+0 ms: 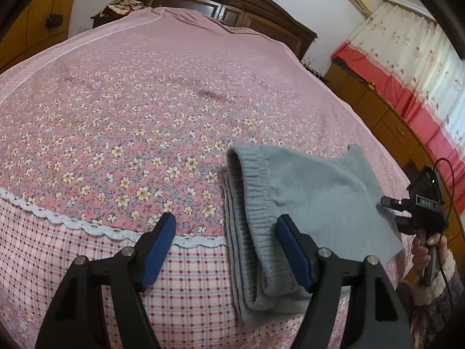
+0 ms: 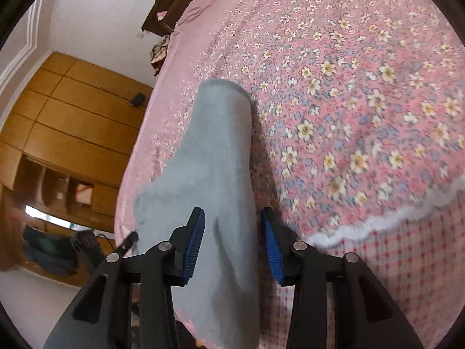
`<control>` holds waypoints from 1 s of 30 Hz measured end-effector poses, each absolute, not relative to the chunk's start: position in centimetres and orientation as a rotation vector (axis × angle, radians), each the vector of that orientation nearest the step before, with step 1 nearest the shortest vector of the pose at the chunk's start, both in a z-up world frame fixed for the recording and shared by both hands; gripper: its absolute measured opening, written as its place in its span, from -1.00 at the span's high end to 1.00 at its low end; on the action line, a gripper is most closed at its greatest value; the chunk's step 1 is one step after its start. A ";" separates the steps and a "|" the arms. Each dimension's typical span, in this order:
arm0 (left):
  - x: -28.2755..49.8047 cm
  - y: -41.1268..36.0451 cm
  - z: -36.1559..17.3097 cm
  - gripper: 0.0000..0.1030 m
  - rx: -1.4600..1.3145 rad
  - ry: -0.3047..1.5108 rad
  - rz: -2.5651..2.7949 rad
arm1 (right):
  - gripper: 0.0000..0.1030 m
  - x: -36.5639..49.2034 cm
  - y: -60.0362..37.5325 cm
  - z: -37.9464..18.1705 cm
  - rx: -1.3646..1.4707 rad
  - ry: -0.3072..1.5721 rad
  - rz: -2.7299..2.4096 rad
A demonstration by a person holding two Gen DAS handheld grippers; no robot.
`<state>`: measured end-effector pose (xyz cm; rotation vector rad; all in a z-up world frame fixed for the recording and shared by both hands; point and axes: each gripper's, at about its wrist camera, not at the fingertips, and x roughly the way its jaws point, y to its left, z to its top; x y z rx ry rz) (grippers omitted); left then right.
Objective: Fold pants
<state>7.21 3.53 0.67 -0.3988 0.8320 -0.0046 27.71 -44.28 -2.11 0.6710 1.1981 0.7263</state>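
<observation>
- Seen only from the left wrist view: the elastic waistband (image 1: 255,171) of the grey pants (image 1: 305,203), ribbed and gathered, with stacked folded layers showing as parallel edges down the left side of the bundle.
- Also there alone: the right gripper (image 1: 391,212) from outside — black body, small green light, dark cable looping away — held by a hand (image 1: 427,250) in a fuzzy cuffed sleeve, at the far right edge of the pants.
- Further back in that view, a dark carved wooden headboard (image 1: 226,3), a pale curtain (image 1: 407,40) with a red band, and low wooden cabinets (image 1: 377,107) along the wall.
- Seen only from the right wrist view: an orange-brown panelled wardrobe (image 2: 78,110) and, at the lower left, part of the left gripper's black body; picture tilted and motion-blurred.
- Pants folded into a compact rectangle, soft fleecy grey, lying on the bedspread (image 1: 130,110) near the bed's front edge, across the white lace trim (image 1: 87,226) between the pink floral cloth and the pink check panel.
- Left gripper (image 1: 226,250): blue ribbed pads (image 1: 158,253) wide apart, right pad over the waistband end, clamped on nothing.
- Right gripper's blue pads (image 2: 193,247) partly apart, pants cloth (image 2: 215,174) running between them — neither pad visibly pressing on it.
</observation>
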 end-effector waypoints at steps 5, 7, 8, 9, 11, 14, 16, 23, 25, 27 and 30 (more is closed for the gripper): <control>7.0 2.9 0.6 -0.46 -0.401 0.836 -0.013 | 0.70 28.7 -43.7 -2.8 0.666 1.242 0.715; 7.1 2.4 0.5 -0.46 -0.350 0.855 -0.011 | 0.75 28.7 -43.2 -1.9 0.628 1.237 0.707; 7.1 2.2 0.5 -0.46 -0.337 0.859 -0.012 | 0.75 28.7 -42.7 -1.4 0.606 1.235 0.696; 7.0 2.2 0.5 -0.46 -0.334 0.858 -0.015 | 0.76 28.6 -42.2 -0.8 0.575 1.231 0.681; 7.0 2.5 0.6 -0.46 -0.360 0.861 -0.018 | 0.76 28.4 -41.2 0.5 0.503 1.227 0.650; 6.9 2.9 0.6 -0.46 -0.385 0.863 -0.023 | 0.77 28.4 -39.8 2.4 0.426 1.220 0.617; 6.6 3.1 0.6 -0.46 -0.380 0.862 -0.028 | 0.78 28.3 -39.0 3.7 0.372 1.220 0.598; 6.0 5.3 1.1 -0.46 -0.406 0.868 -0.058 | 0.79 27.1 -35.9 7.5 0.293 1.215 0.528; 5.9 6.5 1.9 -0.46 -0.421 0.847 -0.074 | 0.79 27.0 -34.7 8.7 0.236 1.209 0.501; 5.8 7.6 2.7 -0.46 -0.424 0.812 -0.089 | 0.79 26.8 -33.2 9.5 0.178 1.211 0.463; 5.0 9.3 3.2 -0.46 -0.411 0.751 -0.101 | 0.79 26.8 -31.2 10.2 0.119 1.234 0.414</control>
